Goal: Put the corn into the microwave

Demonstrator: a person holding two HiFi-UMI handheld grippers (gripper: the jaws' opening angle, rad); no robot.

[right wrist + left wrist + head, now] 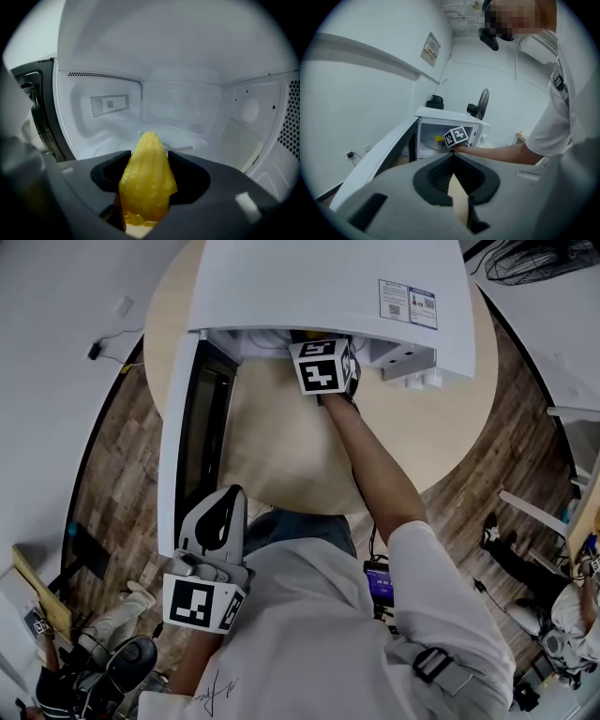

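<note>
holding the yellow, bumpy, cone-shaped corn (145,183) between its dark jaws, the right gripper (149,157) reaches inside the smooth white microwave (187,108), which stands on the round wooden table (441,427). the left gripper (453,158) is well apart, its jaws together on nothing.

The corn (146,185) is bumpy and glossy; the microwave (183,105) has smooth, satin white walls. The counter (281,456) is pale matt wood, the floor (112,474) at nine o'clock grained planks.

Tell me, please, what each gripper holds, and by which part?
The right gripper holds the corn by its thicker half, tip pointing into the microwave. The left gripper holds nothing; its jaws are together.
</note>
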